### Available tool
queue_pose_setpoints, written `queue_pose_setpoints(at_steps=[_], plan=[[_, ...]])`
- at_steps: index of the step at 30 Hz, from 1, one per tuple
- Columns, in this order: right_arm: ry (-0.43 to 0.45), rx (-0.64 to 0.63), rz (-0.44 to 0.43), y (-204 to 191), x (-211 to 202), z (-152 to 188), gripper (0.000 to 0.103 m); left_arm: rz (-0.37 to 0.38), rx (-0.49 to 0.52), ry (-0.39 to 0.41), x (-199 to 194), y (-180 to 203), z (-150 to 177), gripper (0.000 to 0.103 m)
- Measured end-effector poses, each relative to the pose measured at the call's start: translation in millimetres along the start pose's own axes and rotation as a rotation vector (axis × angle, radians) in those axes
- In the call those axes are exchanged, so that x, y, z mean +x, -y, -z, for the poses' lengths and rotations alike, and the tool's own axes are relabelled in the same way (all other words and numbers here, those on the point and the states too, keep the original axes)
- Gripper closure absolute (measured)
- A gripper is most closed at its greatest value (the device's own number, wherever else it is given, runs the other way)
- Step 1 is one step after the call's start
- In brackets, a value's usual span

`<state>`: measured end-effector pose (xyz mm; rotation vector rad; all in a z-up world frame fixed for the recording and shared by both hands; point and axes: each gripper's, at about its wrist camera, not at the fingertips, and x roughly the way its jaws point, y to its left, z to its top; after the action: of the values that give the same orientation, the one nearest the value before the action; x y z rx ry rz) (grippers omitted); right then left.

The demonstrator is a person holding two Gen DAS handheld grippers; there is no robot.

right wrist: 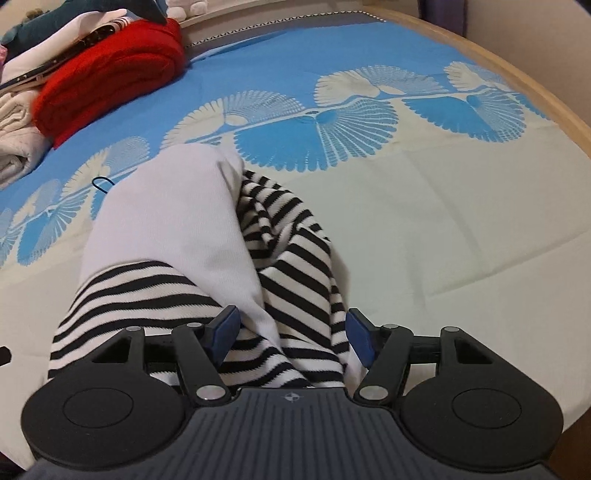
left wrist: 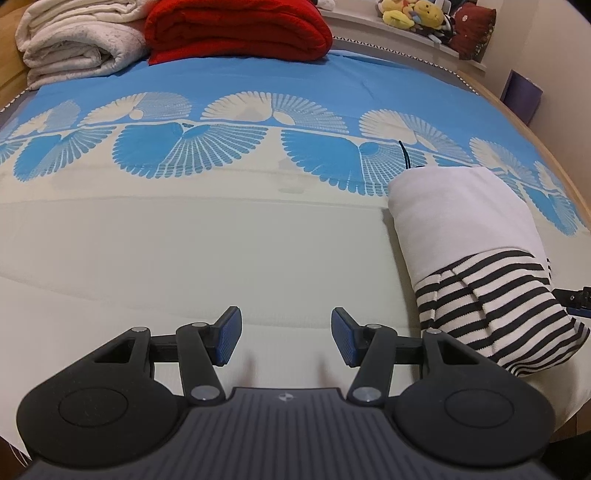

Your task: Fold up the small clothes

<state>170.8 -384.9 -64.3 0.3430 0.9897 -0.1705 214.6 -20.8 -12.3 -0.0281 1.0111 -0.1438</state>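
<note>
A small garment (left wrist: 476, 258), white with a black-and-white striped part, lies folded in a long bundle on the bed at the right of the left wrist view. My left gripper (left wrist: 286, 339) is open and empty over bare cream sheet, to the left of the garment. In the right wrist view the garment (right wrist: 192, 243) fills the middle. My right gripper (right wrist: 291, 339) is open, its blue pads (right wrist: 225, 332) on either side of the striped end, with the cloth between the jaws.
The bed cover (left wrist: 258, 229) is cream near me and blue with white fan patterns farther away. A red folded blanket (left wrist: 236, 29) and a white folded blanket (left wrist: 74, 40) sit at the far end. Plush toys (left wrist: 417, 14) line a shelf. The wooden bed edge (right wrist: 546, 107) curves at right.
</note>
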Motion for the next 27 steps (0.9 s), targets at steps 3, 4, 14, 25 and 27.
queue_pose_setpoints(at_steps=[3, 4, 14, 25, 27], plan=[[-0.017, 0.002, -0.003, 0.0, 4.1, -0.5, 0.033, 0.013, -0.015, -0.001, 0.6, 0.9, -1.5, 0.043], [-0.035, 0.000, 0.000, 0.1, 7.6, 0.2, 0.032, 0.023, -0.025, 0.000, 0.6, 1.0, -2.1, 0.043], [-0.109, 0.014, 0.029, 10.7, 26.1, 2.1, 0.026, 0.186, -0.097, 0.025, 10.0, 24.4, -19.5, 0.018], [-0.127, -0.031, 0.037, 2.3, 33.4, 0.8, 0.029, 0.344, -0.235, -0.058, 60.2, 59.2, -40.0, 0.008], [-0.131, -0.040, 0.029, 0.6, 34.7, 0.8, 0.035, 0.385, -0.272, -0.110, 76.1, 63.2, -39.8, 0.008]])
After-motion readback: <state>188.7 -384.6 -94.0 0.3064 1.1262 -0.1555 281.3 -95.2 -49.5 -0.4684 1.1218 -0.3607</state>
